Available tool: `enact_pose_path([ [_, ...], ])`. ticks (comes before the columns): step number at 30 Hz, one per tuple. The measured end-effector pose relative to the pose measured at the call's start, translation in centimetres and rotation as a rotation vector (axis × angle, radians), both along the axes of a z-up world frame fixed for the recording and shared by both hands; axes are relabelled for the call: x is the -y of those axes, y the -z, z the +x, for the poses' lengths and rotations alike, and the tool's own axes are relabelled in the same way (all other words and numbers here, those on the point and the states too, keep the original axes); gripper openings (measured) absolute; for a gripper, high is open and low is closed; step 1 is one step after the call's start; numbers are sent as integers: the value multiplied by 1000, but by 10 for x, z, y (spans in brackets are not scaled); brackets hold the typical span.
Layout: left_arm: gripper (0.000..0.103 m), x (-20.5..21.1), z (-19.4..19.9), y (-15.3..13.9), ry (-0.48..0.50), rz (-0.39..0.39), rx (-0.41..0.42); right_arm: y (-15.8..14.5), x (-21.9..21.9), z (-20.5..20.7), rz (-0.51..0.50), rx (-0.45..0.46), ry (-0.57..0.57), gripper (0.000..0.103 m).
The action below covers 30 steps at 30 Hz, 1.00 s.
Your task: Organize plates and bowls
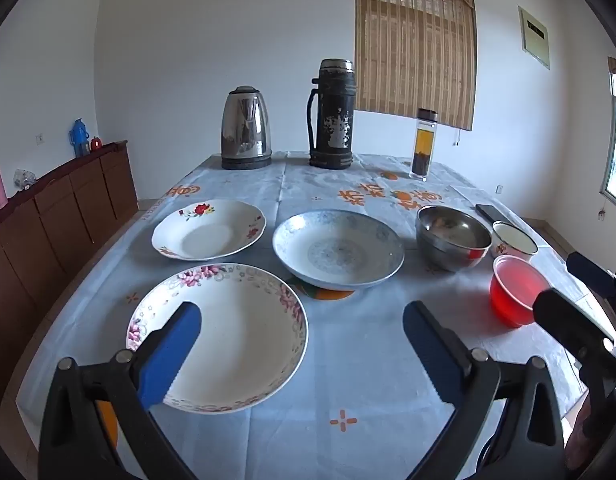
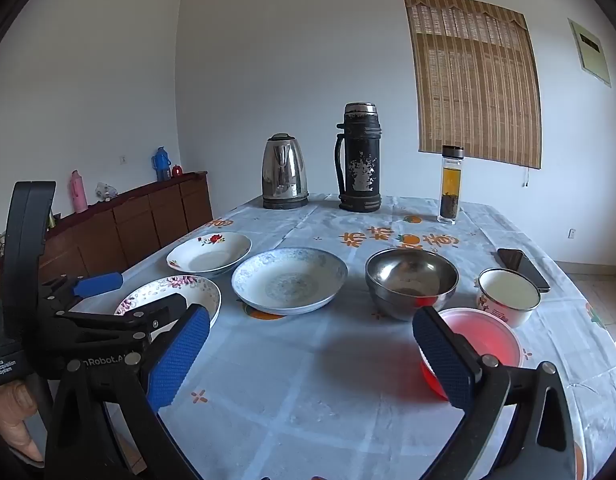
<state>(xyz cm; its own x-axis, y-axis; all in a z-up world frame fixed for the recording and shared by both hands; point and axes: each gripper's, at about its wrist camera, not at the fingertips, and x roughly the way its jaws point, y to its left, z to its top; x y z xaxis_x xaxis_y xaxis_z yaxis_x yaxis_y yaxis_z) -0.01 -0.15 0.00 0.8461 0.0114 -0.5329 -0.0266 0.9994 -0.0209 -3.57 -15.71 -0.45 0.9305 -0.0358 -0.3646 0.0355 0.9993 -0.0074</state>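
Observation:
Three plates lie on the table: a pink-flowered plate (image 1: 228, 332) nearest, a red-flowered plate (image 1: 208, 230) behind it, and a blue-patterned plate (image 1: 337, 246) in the middle. To the right stand a steel bowl (image 1: 451, 236), a white enamel bowl (image 1: 513, 238) and a red plastic bowl (image 1: 515, 294). My left gripper (image 1: 302, 354) is open above the table, its left finger over the pink-flowered plate. My right gripper (image 2: 311, 356) is open and empty, its right finger in front of the red plastic bowl (image 2: 483, 336). The left gripper (image 2: 100, 284) also shows in the right wrist view.
A steel kettle (image 1: 246, 128), a black thermos (image 1: 331, 114) and a glass tea bottle (image 1: 423, 144) stand at the table's far edge. A black phone (image 2: 521, 268) lies at the right. A brown sideboard (image 1: 60, 208) runs along the left wall.

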Motion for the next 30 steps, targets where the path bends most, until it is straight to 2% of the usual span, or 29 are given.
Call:
enact_pose_path([
  [1, 103, -2, -1, 0, 10, -29, 5, 0, 0, 1, 0, 0, 0, 102],
  [15, 103, -11, 1, 8, 5, -31, -2, 6, -1, 7, 25, -3, -13, 102],
  [27, 103, -6, 1, 2, 6, -24, 0, 8, 3, 7, 93, -6, -35, 102],
  [30, 103, -7, -1, 2, 9, -25, 5, 8, 1, 6, 83, -1, -33, 102],
])
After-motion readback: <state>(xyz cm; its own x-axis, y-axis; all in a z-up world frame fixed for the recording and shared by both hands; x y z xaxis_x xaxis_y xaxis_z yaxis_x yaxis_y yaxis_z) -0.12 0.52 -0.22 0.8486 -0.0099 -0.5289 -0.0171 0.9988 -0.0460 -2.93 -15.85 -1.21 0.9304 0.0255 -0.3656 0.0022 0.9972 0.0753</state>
